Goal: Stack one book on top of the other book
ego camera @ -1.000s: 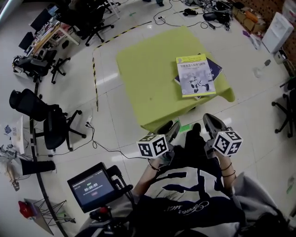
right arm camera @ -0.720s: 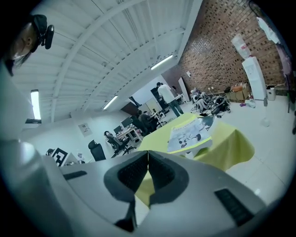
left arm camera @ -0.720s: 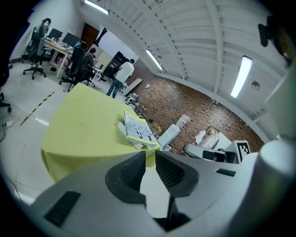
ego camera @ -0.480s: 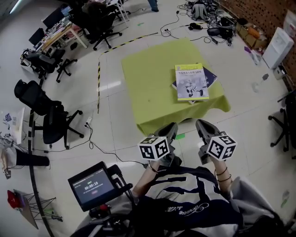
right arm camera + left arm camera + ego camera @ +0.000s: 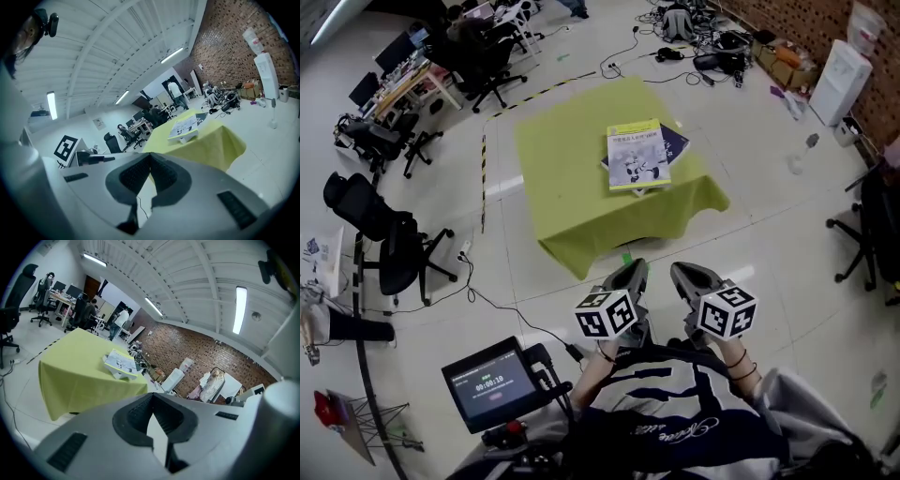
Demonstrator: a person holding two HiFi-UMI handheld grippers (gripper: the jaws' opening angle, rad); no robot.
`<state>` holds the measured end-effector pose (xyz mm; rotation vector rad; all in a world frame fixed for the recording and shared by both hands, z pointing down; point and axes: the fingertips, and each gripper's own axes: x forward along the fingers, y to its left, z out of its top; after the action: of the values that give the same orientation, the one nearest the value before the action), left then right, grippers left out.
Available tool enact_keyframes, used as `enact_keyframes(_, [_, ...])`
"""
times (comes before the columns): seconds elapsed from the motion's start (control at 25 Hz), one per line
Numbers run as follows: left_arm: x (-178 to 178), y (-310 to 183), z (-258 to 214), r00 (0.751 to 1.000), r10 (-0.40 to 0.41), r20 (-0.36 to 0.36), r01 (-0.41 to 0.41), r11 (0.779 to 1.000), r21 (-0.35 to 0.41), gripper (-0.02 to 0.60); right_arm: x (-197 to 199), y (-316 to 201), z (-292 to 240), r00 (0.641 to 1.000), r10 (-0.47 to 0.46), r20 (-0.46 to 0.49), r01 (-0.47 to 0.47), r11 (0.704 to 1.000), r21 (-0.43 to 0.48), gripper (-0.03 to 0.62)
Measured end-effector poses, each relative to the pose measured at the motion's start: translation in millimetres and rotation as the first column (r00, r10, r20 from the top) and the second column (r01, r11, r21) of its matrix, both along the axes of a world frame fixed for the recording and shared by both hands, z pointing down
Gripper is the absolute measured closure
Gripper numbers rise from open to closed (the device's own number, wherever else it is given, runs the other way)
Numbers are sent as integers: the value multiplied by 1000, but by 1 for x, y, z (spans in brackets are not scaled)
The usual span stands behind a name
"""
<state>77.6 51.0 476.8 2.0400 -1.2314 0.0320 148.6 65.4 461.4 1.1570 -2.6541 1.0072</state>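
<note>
A yellow-covered book lies on top of a dark blue book on the table under a green cloth. Both grippers hang over the floor close to my body, well short of the table's near edge. My left gripper is shut; its jaws have just been closing, with nothing between them. My right gripper is shut and empty too. The left gripper view has the stacked books far beyond the closed tips. From the right gripper the books also look distant.
Black office chairs stand at the left and another chair at the right. A screen on a stand is by my left side. A striped tape line and cables cross the floor. A white unit stands by the brick wall.
Both grippers and the view have drawn back from the table, which now sits farther off and more to the left. The left jaws have closed. The books have not moved.
</note>
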Motion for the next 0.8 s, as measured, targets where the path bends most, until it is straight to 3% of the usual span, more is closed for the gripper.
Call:
enact_keyframes(0.32, [31,64,6,999,-28,40,29,999,-26,577,16,53,6,997,-77,27,78,996,-32,602])
enact_keyframes(0.8, [13,88,-10,995,-44,85,43,999,9,577,-18,85,-6,987,-160,26,160,987,7,602])
